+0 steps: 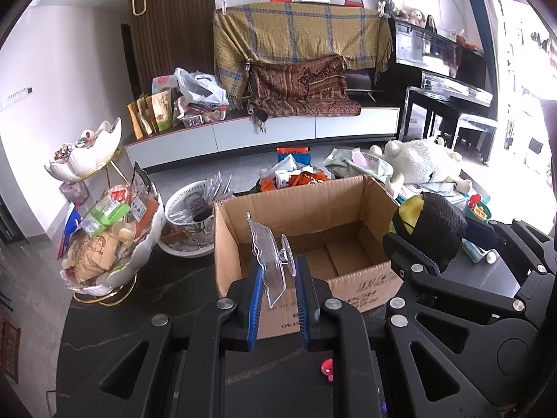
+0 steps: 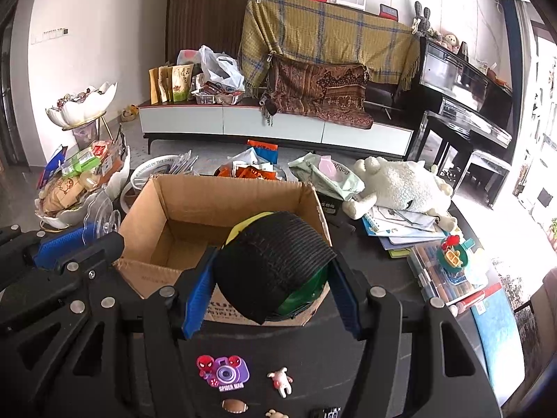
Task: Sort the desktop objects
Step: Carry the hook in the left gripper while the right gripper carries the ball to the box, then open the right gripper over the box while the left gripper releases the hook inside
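Observation:
An open, empty cardboard box [image 1: 299,205] stands on the dark table straight ahead. My left gripper [image 1: 278,271] is shut on a clear plastic piece [image 1: 266,247] and holds it upright over the box's near wall. My right gripper [image 2: 273,261] is shut on a black ribbed roll [image 2: 271,254] with yellow and green showing beneath, held above the near right corner of the box [image 2: 167,202]. In the left wrist view the roll [image 1: 438,230] hangs at the box's right side. The left gripper [image 2: 80,240] and its clear piece [image 2: 101,209] show at the left of the right wrist view.
A two-tier white shell-shaped stand [image 1: 104,271] full of snacks sits left of the box, with a white bowl [image 1: 181,209] beside it. Behind are packets, a white plush toy [image 2: 400,181] on papers, and a crayon case [image 2: 438,278]. Small stickers [image 2: 222,376] lie on the near table.

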`<state>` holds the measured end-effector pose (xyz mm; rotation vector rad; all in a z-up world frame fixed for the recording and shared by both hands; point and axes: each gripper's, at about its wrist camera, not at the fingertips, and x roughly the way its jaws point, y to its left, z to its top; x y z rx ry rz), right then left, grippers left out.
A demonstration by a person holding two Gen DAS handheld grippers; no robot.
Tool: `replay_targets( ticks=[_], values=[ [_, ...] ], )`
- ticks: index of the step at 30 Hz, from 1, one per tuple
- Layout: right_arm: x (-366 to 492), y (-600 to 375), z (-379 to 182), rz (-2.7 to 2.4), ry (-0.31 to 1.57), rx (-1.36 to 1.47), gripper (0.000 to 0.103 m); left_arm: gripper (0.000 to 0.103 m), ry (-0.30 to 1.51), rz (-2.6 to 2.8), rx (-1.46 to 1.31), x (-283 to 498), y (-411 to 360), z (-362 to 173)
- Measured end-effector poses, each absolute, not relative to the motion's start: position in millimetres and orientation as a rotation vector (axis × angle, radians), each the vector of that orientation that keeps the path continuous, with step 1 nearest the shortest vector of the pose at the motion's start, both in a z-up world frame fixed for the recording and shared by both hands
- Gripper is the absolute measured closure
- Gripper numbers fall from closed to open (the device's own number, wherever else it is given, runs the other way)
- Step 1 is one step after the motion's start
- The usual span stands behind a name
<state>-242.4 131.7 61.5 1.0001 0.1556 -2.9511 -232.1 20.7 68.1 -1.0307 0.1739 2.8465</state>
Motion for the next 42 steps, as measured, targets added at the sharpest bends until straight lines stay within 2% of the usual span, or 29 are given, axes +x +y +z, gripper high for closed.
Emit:
replay_targets(
  ticks=[32, 38, 42],
  values=[
    [-306.5, 136.6, 47.5, -2.944, 0.166, 1.063, 0.044, 0.087, 0.111, 2.829, -1.100, -298.6, 22.9, 53.8],
    [-317.3, 142.9, 41.3, -2.885, 0.095, 1.144, 0.043, 0.078, 0.126, 2.807, -1.151, -305.3, 23.0, 49.1],
    [-317.7, 140.7, 40.5, -2.918, 0.179, 1.160, 0.043, 0.073, 0.136, 2.789, -1.194, -307.7, 24.1, 45.6]
  ],
)
